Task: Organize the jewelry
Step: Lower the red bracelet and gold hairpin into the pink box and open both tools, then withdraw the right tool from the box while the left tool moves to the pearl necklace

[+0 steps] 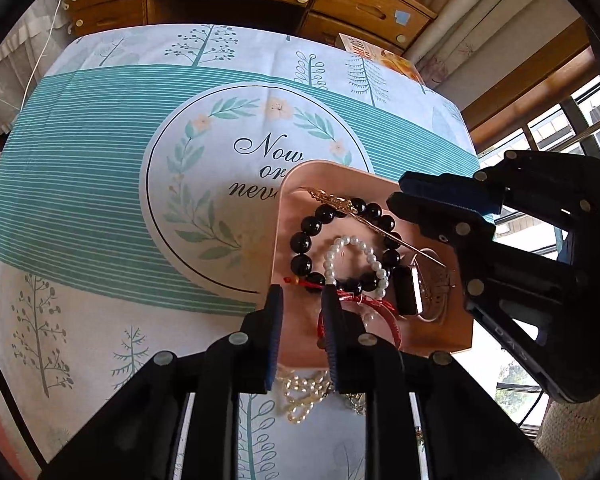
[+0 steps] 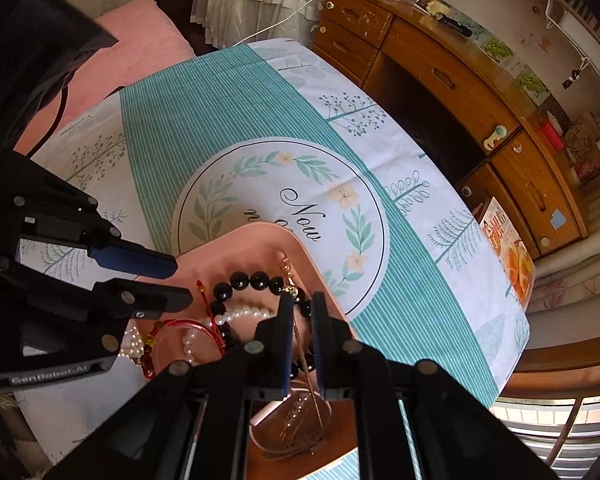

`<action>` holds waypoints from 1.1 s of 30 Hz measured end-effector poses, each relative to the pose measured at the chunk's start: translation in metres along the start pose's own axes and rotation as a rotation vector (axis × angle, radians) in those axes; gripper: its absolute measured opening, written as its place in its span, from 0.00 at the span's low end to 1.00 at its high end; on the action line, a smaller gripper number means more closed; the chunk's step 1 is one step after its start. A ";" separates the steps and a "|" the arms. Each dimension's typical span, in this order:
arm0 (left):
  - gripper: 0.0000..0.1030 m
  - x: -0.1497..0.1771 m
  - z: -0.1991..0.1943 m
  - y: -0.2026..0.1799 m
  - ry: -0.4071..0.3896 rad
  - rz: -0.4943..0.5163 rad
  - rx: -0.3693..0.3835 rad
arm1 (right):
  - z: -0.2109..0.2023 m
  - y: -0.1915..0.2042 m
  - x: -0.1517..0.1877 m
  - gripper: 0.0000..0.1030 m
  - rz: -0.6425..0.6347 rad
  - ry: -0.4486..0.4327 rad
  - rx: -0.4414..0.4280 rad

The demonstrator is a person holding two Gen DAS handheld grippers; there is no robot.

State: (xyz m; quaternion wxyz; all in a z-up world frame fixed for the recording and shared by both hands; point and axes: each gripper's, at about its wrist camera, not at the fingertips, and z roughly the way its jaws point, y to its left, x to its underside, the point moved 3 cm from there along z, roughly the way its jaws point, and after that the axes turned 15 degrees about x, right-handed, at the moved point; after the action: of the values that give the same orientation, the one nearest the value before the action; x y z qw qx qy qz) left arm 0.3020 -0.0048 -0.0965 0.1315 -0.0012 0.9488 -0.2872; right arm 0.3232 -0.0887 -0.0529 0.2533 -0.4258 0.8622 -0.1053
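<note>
From my left wrist cam: my left gripper (image 1: 302, 294) hangs over the near edge of the pink tray (image 1: 300, 176), which sits on the tablecloth (image 1: 100, 128) just right of the round "Now or never" print. My fingers there are parted by a modest gap and nothing is between them; one tip is right by a red cord bracelet (image 1: 370, 302) that lies at the tray's near edge. Inside the tray there's a black bead bracelet (image 1: 306, 240) with a smaller white pearl bracelet (image 1: 342, 246) lying inside its loop, a long gold hairpin (image 1: 340, 202) laid diagonally over the black beads, and a watch (image 1: 408, 290) with a rose-gold case toward the tray's right side. A pearl necklace (image 1: 300, 396) is bunched on the cloth just outside the tray's near edge, under my fingers. My right gripper (image 1: 396, 194) comes in from the right over the tray's far right corner, tips only slightly apart.

From my right wrist cam: my right gripper (image 2: 302, 300) is over the tray (image 2: 236, 236), jaws open just a bit, and the hairpin (image 2: 300, 340) runs through the gap between them. Can't tell if the pads actually touch it. The black bead bracelet (image 2: 256, 280) and pearl bracelet (image 2: 240, 314) sit just beyond the tips, and the red cord bracelet (image 2: 188, 326) is at the left. My left gripper (image 2: 180, 280) pokes in from the left edge, empty.
</note>
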 end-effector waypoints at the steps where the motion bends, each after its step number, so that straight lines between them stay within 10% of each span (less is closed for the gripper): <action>1: 0.18 0.002 -0.002 0.000 0.003 0.002 0.005 | -0.001 0.000 0.000 0.09 0.010 -0.004 -0.005; 11: 0.35 0.035 -0.019 -0.019 0.044 0.083 0.043 | -0.036 -0.006 0.025 0.09 0.193 -0.090 -0.020; 33: 0.35 0.033 0.007 -0.032 0.056 0.078 -0.094 | -0.076 -0.016 0.093 0.09 0.540 -0.186 -0.072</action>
State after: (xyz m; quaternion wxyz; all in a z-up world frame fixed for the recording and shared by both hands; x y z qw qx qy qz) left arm 0.2694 -0.0374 -0.0928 0.1161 0.0376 0.9638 -0.2371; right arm 0.2468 -0.1739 -0.0146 0.3349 -0.1974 0.9206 0.0363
